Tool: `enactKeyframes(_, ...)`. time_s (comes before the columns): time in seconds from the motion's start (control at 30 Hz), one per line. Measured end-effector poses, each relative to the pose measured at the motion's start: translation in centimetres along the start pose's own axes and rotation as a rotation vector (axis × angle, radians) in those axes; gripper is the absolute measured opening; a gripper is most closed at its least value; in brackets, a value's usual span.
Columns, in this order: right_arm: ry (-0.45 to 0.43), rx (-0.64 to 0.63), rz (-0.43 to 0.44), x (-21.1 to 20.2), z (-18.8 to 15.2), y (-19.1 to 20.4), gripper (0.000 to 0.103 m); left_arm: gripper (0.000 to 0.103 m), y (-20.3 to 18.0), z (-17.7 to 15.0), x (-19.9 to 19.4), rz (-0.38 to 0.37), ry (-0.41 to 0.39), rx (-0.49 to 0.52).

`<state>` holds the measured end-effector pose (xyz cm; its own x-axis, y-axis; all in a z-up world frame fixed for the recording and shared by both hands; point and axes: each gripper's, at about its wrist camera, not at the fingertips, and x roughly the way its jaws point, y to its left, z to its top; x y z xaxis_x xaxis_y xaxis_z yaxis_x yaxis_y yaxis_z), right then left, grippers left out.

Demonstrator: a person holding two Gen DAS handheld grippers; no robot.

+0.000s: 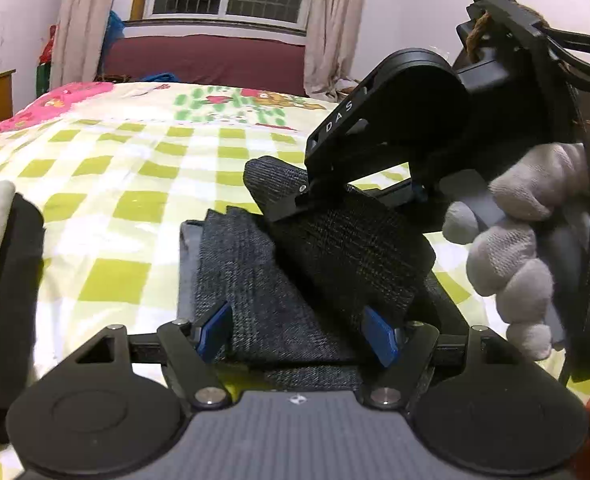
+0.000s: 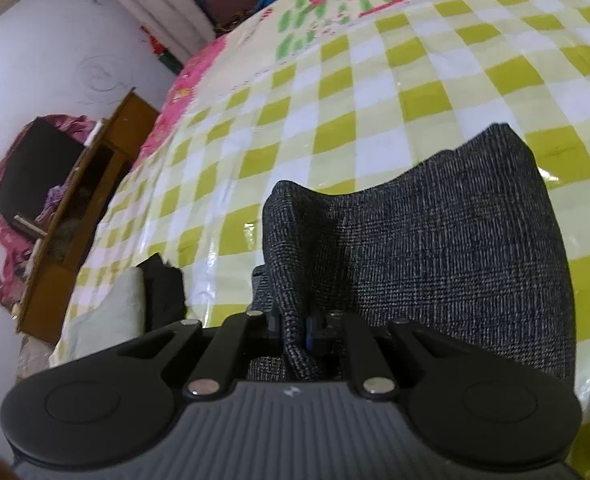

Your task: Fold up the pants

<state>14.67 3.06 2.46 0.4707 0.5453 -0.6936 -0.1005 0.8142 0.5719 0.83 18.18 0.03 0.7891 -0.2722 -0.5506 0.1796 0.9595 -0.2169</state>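
The dark grey tweed pants [image 1: 263,280] lie partly folded on the checked bedspread [image 1: 107,168]. My left gripper [image 1: 295,330] is open, its blue pads [image 1: 215,328] spread to either side of the folded cloth. My right gripper [image 1: 295,200], held by a white-gloved hand [image 1: 535,240], is shut on a flap of the pants and lifts it over the folded stack. In the right wrist view the right gripper [image 2: 301,330] pinches the grey pants [image 2: 435,248] between its closed pads, and the cloth hangs forward above the bed.
A folded white and black pile [image 1: 3,280] sits at the left on the bed and also shows in the right wrist view [image 2: 135,304]. A wooden bedside cabinet [image 2: 83,208] stands past the bed's left edge. The headboard [image 1: 207,60] and window are at the far end.
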Motion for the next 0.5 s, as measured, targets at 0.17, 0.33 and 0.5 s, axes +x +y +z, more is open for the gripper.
enactKeyframes(0.17,-0.004,0.026,-0.026,1.1,-0.4,0.7,0.015,0.084,0.5,0.0,0.1,0.014,0.001,-0.031)
enactKeyframes(0.33,-0.013,0.039,-0.027,2.1,0.0,1.1,0.015,0.084,1.6,-0.2,-1.4,0.035,-0.012,-0.035)
enactKeyframes(0.5,0.041,0.040,0.092,2.5,-0.1,2.0,0.038,0.084,1.8,-0.8,-2.8,0.037,-0.012,-0.052)
